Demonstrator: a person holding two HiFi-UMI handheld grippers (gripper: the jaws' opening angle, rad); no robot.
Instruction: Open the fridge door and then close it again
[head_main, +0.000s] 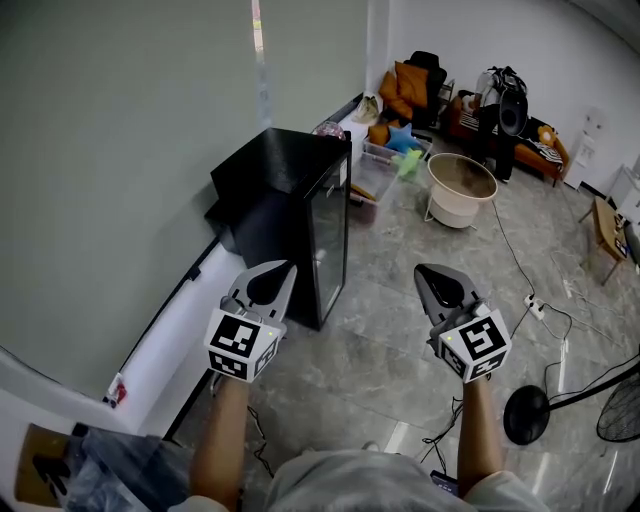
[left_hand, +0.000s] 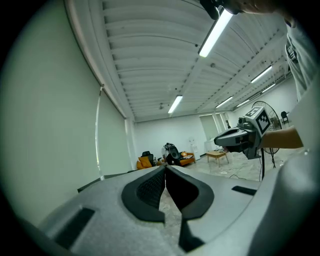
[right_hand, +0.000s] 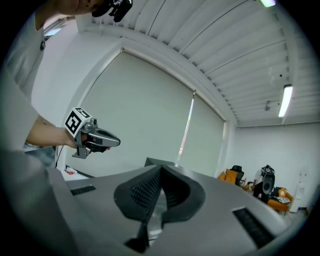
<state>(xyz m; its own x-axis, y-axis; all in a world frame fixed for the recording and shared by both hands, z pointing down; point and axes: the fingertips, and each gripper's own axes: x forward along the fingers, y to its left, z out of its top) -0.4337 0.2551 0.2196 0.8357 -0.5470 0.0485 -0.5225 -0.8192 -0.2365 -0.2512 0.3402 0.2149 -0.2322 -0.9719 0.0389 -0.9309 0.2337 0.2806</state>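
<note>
Grey marbled floor tiles fill the room, with a pale blind-covered wall along the 9 o'clock side. A black fridge (head_main: 300, 215) is set against that wall at about 11 o'clock in the head view, its glass door shut, so the opening step is judged not yet begun. The left gripper (head_main: 283, 270) and right gripper (head_main: 428, 272) are held level, short of the fridge and well apart from each other. Both pairs of jaws are closed on nothing.

No handle can be made out on the door. If the door edge is approached with jaws closed, it could be missed or merely nudged. A hard pull might shift so small a fridge. A cable (head_main: 520, 270) trailing at 3 o'clock and a fan (head_main: 527, 415) at 4 o'clock could be caught underfoot.
</note>
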